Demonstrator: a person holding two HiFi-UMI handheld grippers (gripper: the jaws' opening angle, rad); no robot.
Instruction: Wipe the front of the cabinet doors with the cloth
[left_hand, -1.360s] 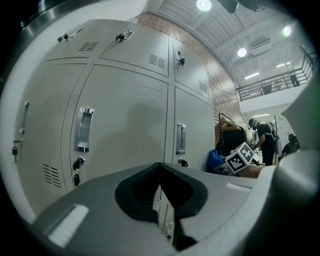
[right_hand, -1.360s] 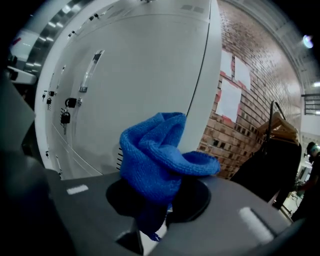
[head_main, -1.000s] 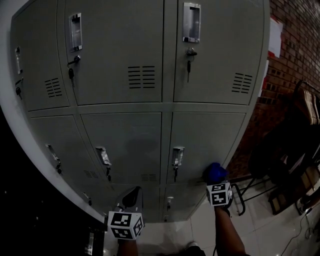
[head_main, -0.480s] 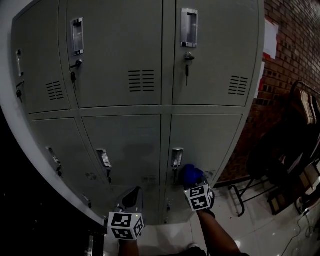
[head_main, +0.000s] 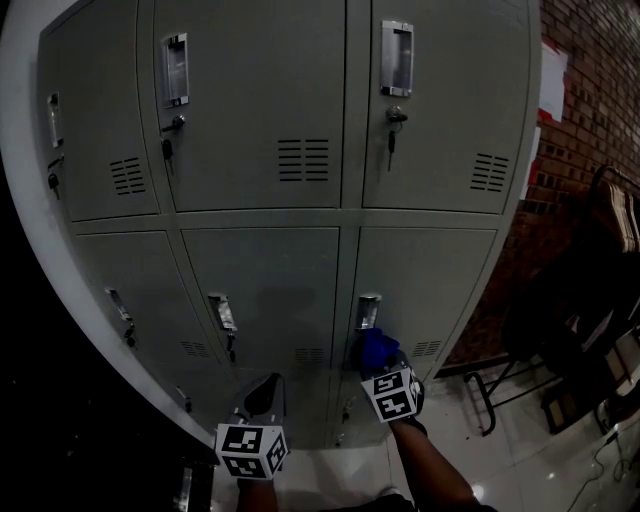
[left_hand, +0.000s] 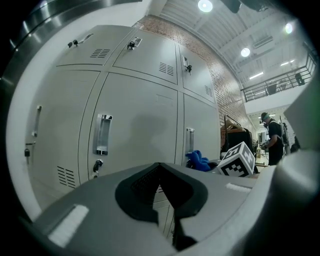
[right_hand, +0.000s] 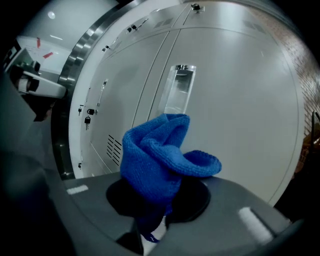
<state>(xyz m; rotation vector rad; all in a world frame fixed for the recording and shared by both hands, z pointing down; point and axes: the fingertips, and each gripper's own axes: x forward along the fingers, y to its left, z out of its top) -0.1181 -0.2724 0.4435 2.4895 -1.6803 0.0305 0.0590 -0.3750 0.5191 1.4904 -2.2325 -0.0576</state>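
Observation:
Grey metal locker doors (head_main: 260, 120) fill the head view. My right gripper (head_main: 386, 370) is shut on a bunched blue cloth (head_main: 377, 348) and holds it against the lower right door (head_main: 435, 285), just under that door's recessed handle (head_main: 367, 312). The right gripper view shows the cloth (right_hand: 160, 155) rising out of the gripper (right_hand: 159, 212) in front of the handle (right_hand: 177, 92). My left gripper (head_main: 265, 392) hangs lower left of it, away from the doors, shut on nothing (left_hand: 167, 195). The cloth (left_hand: 199, 160) also appears in the left gripper view.
Keys hang from the upper door locks (head_main: 391, 135). A brick wall (head_main: 590, 90) stands right of the lockers, with a dark chair and rack (head_main: 585, 300) before it on pale floor tiles (head_main: 520, 460). A person (left_hand: 274, 142) stands far off.
My right gripper has carried the cloth leftward across the lower right door, from its right edge to beneath the handle. The left gripper has stayed put.

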